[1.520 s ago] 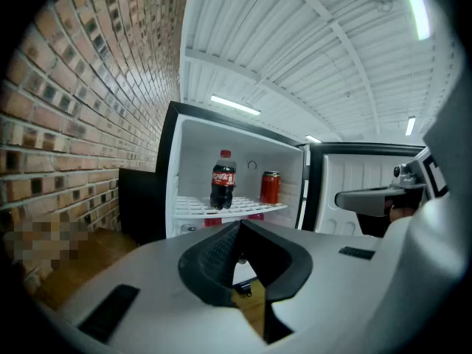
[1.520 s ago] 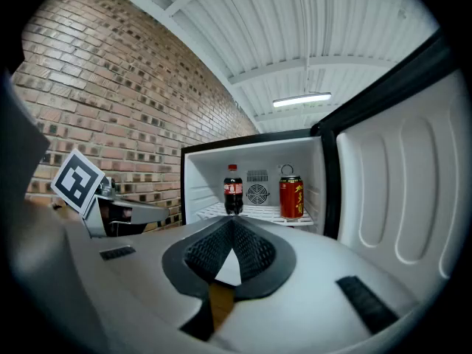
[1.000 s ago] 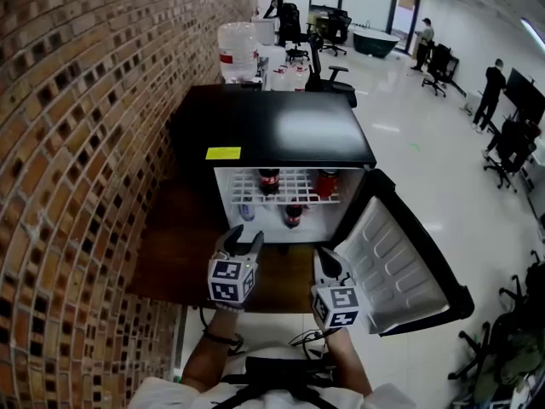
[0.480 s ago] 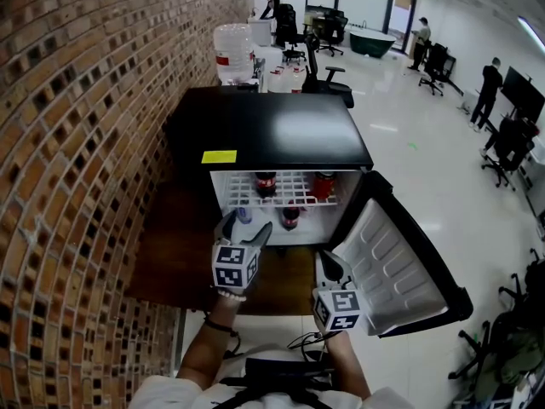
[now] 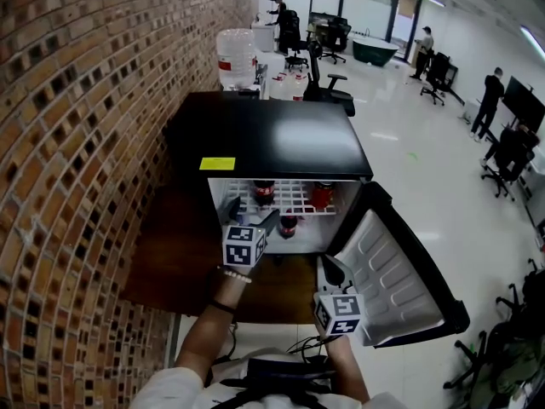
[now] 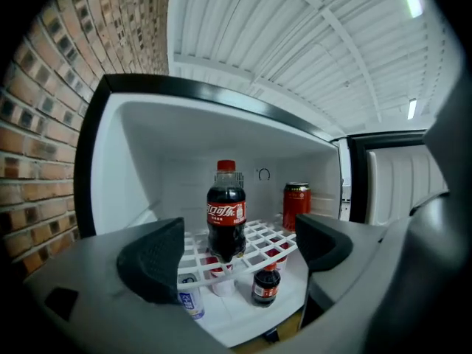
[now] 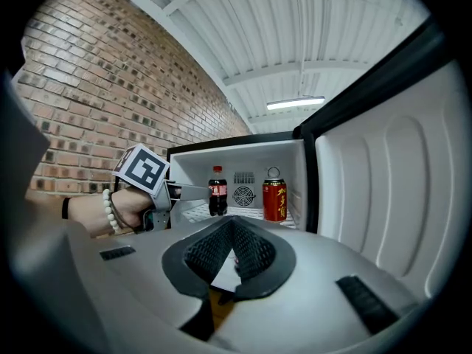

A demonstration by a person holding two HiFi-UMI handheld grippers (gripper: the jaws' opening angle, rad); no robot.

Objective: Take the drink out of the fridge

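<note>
My left tongs (image 6: 240, 248) stand wide. Their jaws have just been opening, and neither pad touches anything. In the gap between them I see the cola bottle (image 6: 226, 212), lined up ahead but not yet gripped. My right tongs (image 7: 232, 228) are closed tip to tip with nothing in them.

The cola bottle stands upright on the fridge's wire shelf (image 6: 259, 236), towards the shelf's front. It is the drink I take to be my target. A red can (image 6: 296, 205) stands on the same shelf, further towards the fridge's door side. Below the shelf, on the fridge floor, are a small dark bottle (image 6: 265, 286) and a white one (image 6: 189, 299).

The fridge (image 5: 272, 130) is already open, with its door (image 5: 393, 273) swung wide to my right, so that part is done. Closing on the bottle, lifting it off the shelf and bringing it out of the fridge are all left to do.

My left hand (image 7: 127, 209) is stretched forward to the fridge's mouth, holding the tongs close to level and aimed into the upper compartment. My right hand holds its tongs back in front of the fridge, beside the open door, also near level and facing the inside.
</note>
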